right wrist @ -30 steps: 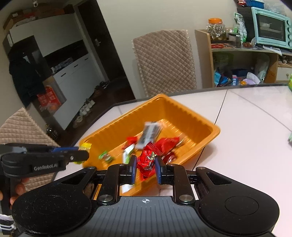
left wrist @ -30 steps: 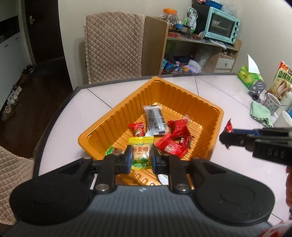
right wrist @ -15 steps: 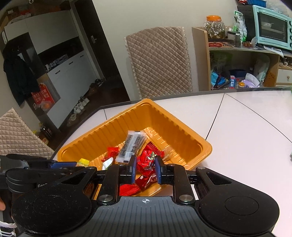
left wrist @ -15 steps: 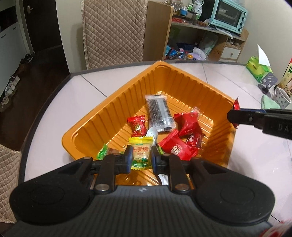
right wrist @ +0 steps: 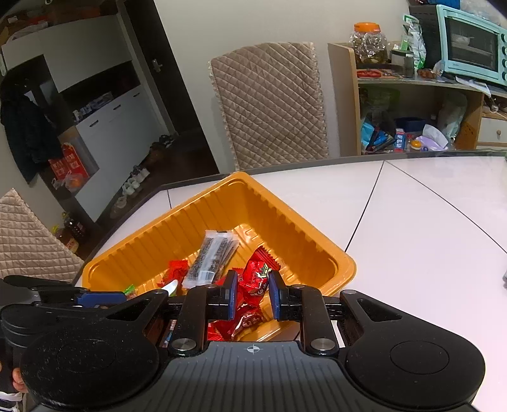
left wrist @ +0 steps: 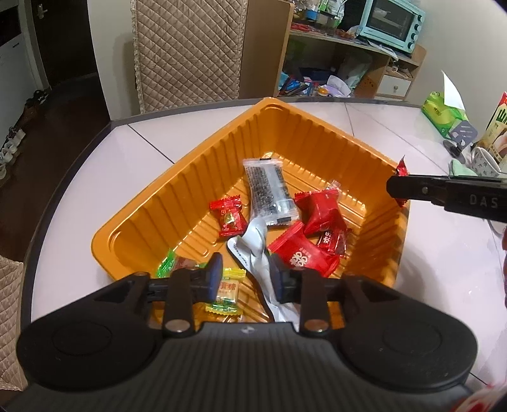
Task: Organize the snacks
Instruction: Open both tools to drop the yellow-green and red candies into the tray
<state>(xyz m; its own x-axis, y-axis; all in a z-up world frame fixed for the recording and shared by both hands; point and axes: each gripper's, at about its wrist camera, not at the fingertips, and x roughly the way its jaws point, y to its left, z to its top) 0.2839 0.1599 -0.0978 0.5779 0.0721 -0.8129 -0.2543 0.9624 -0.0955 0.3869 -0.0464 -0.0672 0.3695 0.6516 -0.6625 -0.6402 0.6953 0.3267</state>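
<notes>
An orange ribbed tray (left wrist: 196,177) sits on the white table. It holds a black sesame bar (left wrist: 269,190), several red candies (left wrist: 320,212) and a silver wrapper (left wrist: 253,241). My left gripper (left wrist: 245,272) hangs over the tray's near corner with its jaws opening. A yellow candy (left wrist: 226,293) lies loose on the tray floor by its left pad, with no pad pressing on it. My right gripper (right wrist: 252,285) is shut on a red snack packet (right wrist: 256,279) above the tray (right wrist: 301,234). In the left wrist view the right gripper (left wrist: 399,187) reaches in over the tray's right rim.
A quilted chair (left wrist: 187,54) stands behind the table, and another is at the left edge (right wrist: 28,241). A shelf with a mint toaster oven (left wrist: 391,23) is at the back. A green tissue pack (left wrist: 442,114), mugs and a cloth crowd the table's right side.
The left jaws have parted and the yellow candy has dropped from them onto the tray floor. Both grippers have come closer over the tray. The right gripper still grips the red packet.
</notes>
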